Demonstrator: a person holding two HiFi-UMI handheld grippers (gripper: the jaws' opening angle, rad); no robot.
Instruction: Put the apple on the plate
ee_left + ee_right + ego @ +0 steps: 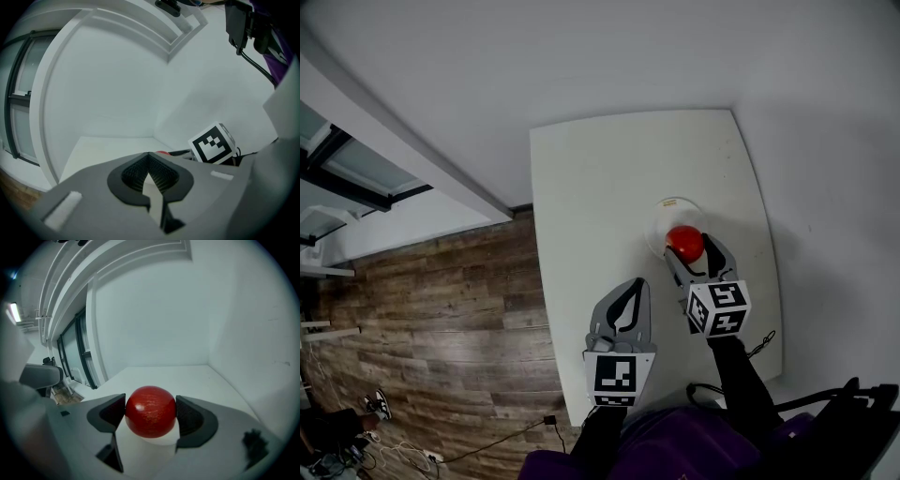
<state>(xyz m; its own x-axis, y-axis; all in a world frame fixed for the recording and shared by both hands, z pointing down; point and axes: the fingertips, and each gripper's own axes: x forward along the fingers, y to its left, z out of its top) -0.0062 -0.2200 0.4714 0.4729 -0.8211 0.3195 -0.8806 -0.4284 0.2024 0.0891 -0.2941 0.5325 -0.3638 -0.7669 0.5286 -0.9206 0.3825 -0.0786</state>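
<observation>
**Inspector:** Right gripper, condition?

**Observer:** The right gripper [701, 262] is clamped on the apple [685, 243]. Its own view shows one dark jaw pressed against each side of the red fruit.

**Inspector:** Location of the apple?

**Observer:** It is over the white plate [660, 217], towards the plate's near edge in the head view. The right gripper view shows the plate's white surface directly beneath the fruit. I cannot tell whether the apple rests on the plate or hangs just above it.

**Inspector:** Plate position?

**Observer:** It is on the white table [591, 187], on the right half, near the wall-side edge.

**Inspector:** Left gripper?

**Observer:** The left gripper [629, 287] has its jaws together, ribbed faces meeting, with nothing between them. It is over the table's near part, to the left of the right gripper and apart from the plate. The right gripper's marker cube [213, 143] shows in the left gripper view.

**Inspector:** Surroundings?

**Observer:** There is wood-plank floor [441, 309] to the table's left.
</observation>
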